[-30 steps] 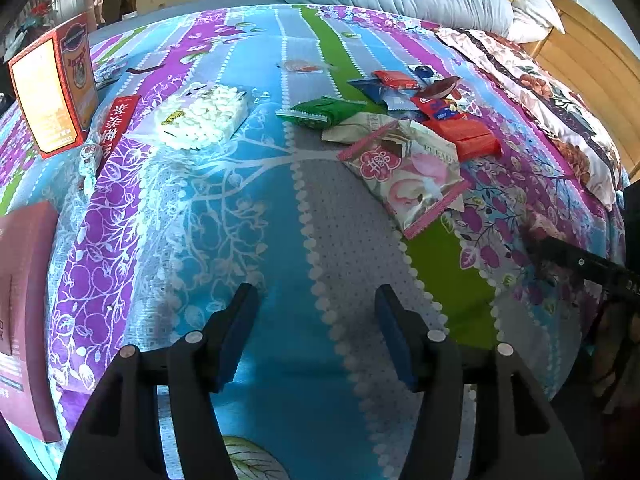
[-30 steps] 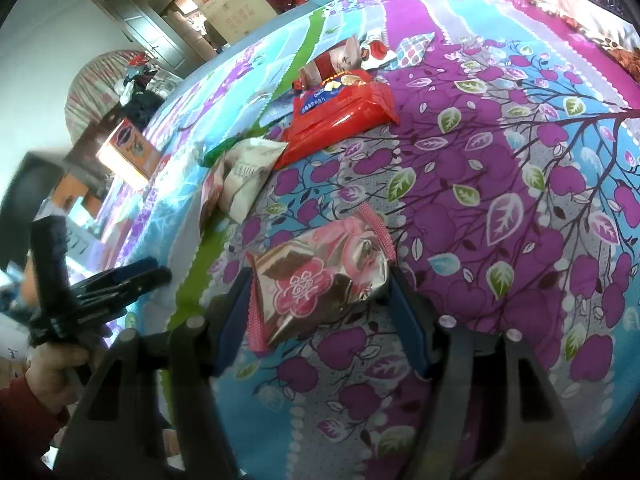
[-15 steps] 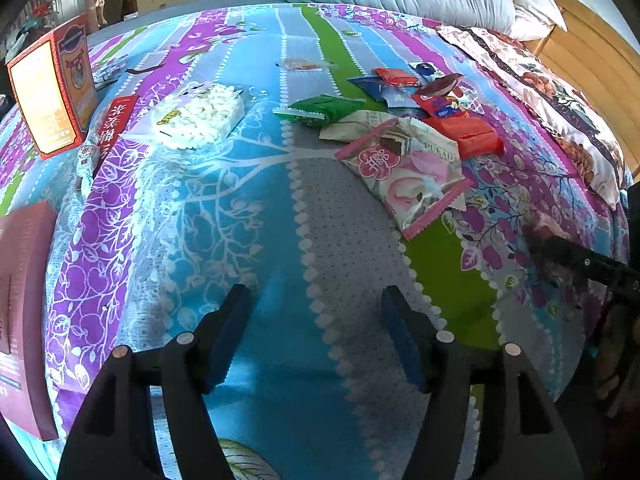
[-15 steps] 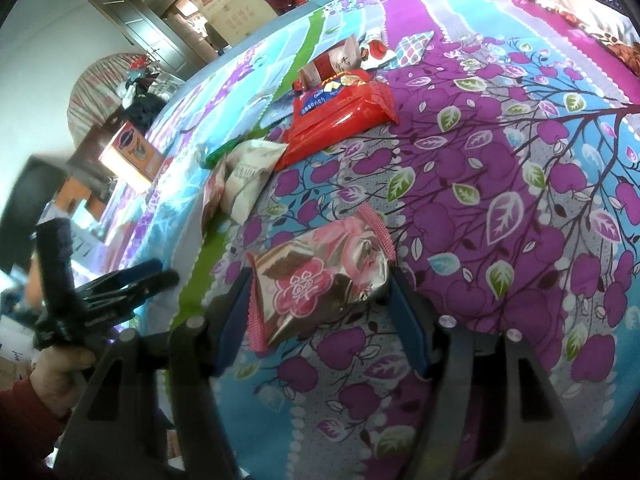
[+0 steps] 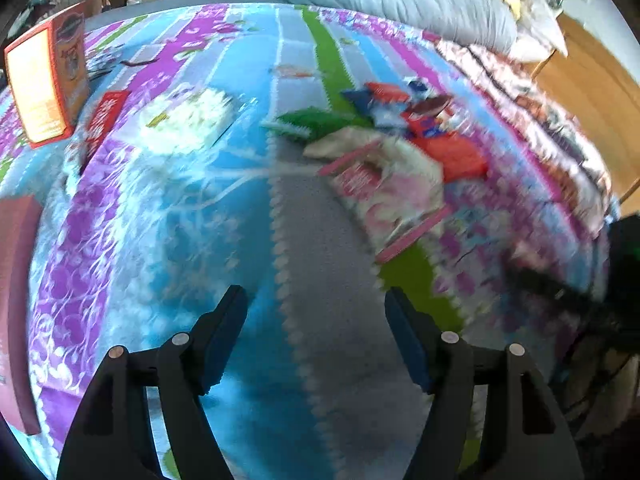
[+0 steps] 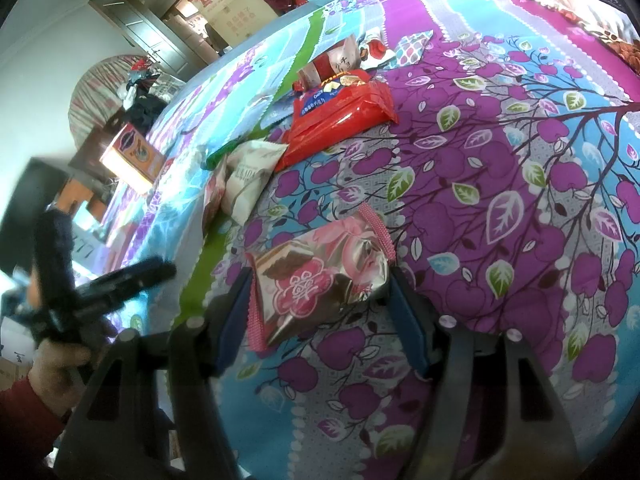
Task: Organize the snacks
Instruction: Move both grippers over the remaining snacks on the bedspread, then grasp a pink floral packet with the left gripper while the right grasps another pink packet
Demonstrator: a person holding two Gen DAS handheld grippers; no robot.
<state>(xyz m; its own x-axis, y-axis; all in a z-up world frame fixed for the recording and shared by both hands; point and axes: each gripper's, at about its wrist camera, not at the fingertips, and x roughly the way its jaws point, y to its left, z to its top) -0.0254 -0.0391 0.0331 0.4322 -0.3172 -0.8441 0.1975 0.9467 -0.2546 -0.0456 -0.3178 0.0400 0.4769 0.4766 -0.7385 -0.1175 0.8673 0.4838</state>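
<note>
Gripping a pink packet (image 6: 316,280) w/ our right gripper (image 6: 320,304) on the bedspread (image 6: 500,160); long axis spans pad to pad; left gripper (image 5: 316,340) opening, nothing between.

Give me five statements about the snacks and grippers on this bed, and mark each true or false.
1. A pink snack bag sits between the right gripper's jaws. True.
2. The left gripper holds a snack. False: nothing is between its jaws, which are opening.
3. A red packet lies beyond the pink snack bag. True.
4. The orange box lies flat. False: it stands upright.
5. The snacks lie on a wooden table. False: they lie on a patterned bedspread.
</note>
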